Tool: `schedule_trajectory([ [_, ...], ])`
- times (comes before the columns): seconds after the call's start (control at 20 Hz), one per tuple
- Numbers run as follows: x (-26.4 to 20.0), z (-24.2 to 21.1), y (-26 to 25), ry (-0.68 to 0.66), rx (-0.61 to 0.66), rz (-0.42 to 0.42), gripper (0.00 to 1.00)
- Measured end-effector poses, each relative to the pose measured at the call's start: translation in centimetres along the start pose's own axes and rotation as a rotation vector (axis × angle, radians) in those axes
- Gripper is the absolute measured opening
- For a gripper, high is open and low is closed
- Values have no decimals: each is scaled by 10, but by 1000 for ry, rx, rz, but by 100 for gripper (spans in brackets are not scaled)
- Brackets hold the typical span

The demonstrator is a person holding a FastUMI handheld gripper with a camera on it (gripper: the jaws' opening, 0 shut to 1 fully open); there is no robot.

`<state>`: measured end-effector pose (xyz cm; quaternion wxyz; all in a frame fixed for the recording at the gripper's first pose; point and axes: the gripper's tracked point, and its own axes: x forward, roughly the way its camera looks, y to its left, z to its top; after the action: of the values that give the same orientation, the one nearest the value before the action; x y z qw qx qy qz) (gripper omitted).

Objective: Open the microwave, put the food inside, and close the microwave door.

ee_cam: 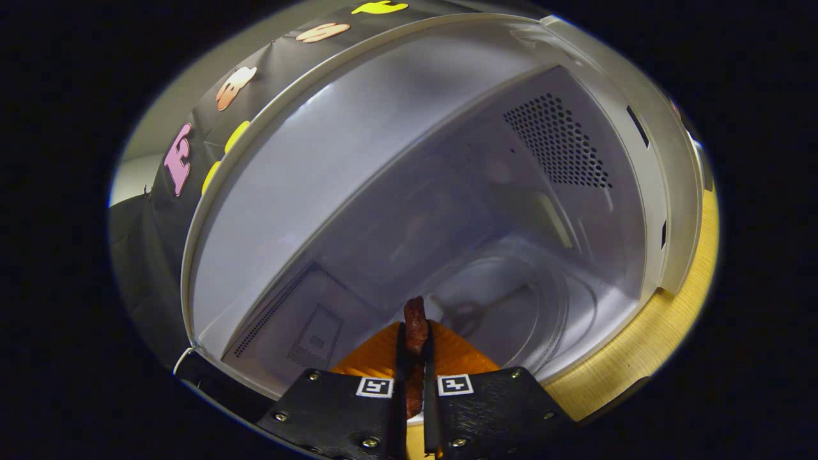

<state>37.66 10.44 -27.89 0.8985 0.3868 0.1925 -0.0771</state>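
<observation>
Gripper (414,348): at the bottom centre of the frame, its two fingers (396,358) nearly together, each marked with a small square tag near the base.
Grip: both fingers press on a dark reddish-brown piece of food (415,322), which stands in the narrow gap between them and pokes out past their tips.
Orange plate (377,358): spreads out to either side under the fingers, lower centre of the frame, at the front of the microwave cavity; whether the fingers also pinch its rim cannot be told.
Microwave (645,211): open, its pale cavity taking up the middle of the frame, seen tilted.
Turntable (549,306): clear glass disc on the cavity floor, lower right of centre, just beyond the food.
Vent holes (556,140): a dotted patch on the inner wall, upper right of the frame.
Perforated panel (307,319): on the cavity surface at lower left, beside the plate.
Microwave frame: light rim curving round the opening from lower left over the top to the right side.
Wooden table (639,345): yellow surface at lower right, under the microwave's front edge.
Booth wall (153,255): black cloth at left and upper left, behind the microwave.
</observation>
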Motion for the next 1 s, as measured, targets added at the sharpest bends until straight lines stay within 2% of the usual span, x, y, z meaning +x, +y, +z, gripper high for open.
schedule_trajectory([
  [0.1,3,-1,3,-33,-29,16,12],
  [0.15,7,1,-2,-59,-59,-6,14],
  [0.2,12,0,-10,-64,-68,-21,20],
  [0.35,17,-2,-18,-58,-66,-23,32],
  [0.45,19,-3,-23,-64,-89,-37,33],
  [0.5,19,-2,-24,-78,-108,-37,43],
  [0.6,17,5,-24,-118,-160,-46,43],
  [0.75,13,29,-31,-246,-306,-118,43],
  [0.85,10,35,-24,-283,-399,-109,43],
  [1.0,2,36,-16,-290,-470,-86,43],
])
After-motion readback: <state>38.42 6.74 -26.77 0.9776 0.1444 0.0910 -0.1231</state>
